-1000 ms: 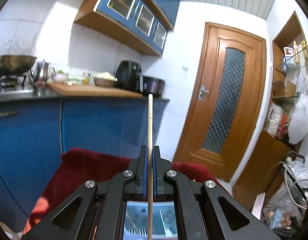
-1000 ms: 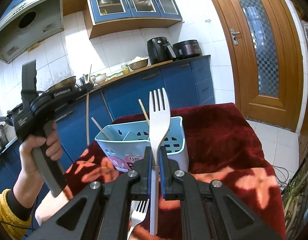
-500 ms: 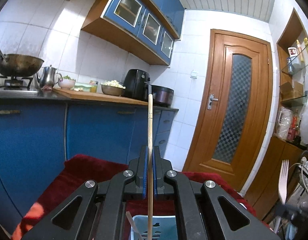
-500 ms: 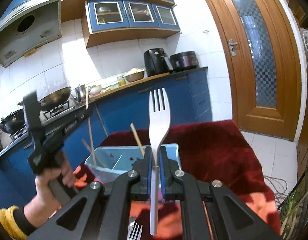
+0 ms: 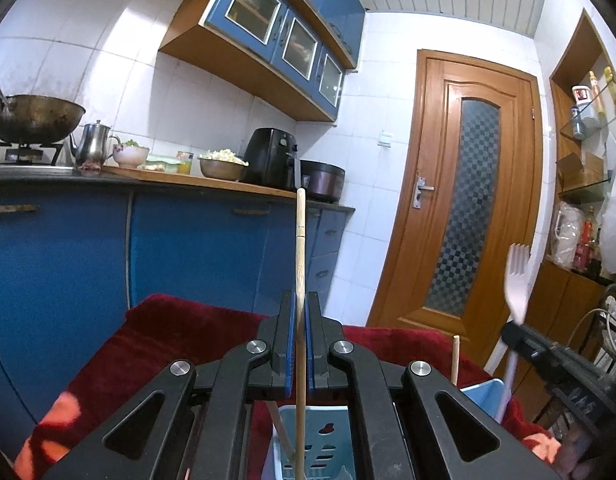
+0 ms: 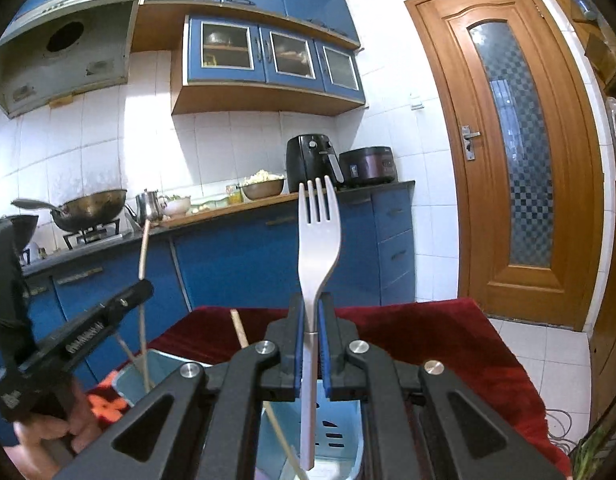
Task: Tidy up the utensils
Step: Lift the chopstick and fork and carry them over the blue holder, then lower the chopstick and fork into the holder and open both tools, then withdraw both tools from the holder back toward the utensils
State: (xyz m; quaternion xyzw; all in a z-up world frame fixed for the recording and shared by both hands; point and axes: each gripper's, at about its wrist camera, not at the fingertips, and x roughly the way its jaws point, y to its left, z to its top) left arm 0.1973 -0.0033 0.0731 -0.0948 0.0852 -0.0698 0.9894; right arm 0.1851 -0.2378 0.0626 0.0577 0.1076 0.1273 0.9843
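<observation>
My left gripper is shut on a wooden chopstick that stands upright, its lower end reaching down into the light blue utensil holder just beneath. A second chopstick leans in the holder to the right. My right gripper is shut on the handle of a pale fork, tines up, right above the holder. The right wrist view also shows the left gripper with its chopstick at the holder's left end, and a leaning chopstick.
The holder rests on a dark red cloth with orange flowers. Behind run blue cabinets and a counter with a wok, a kettle and an air fryer. A wooden door and shelves stand to the right.
The left gripper has sunk with its chopstick towards the holder. The right gripper has carried the fork forward over the holder, and the fork now shows in the left wrist view.
</observation>
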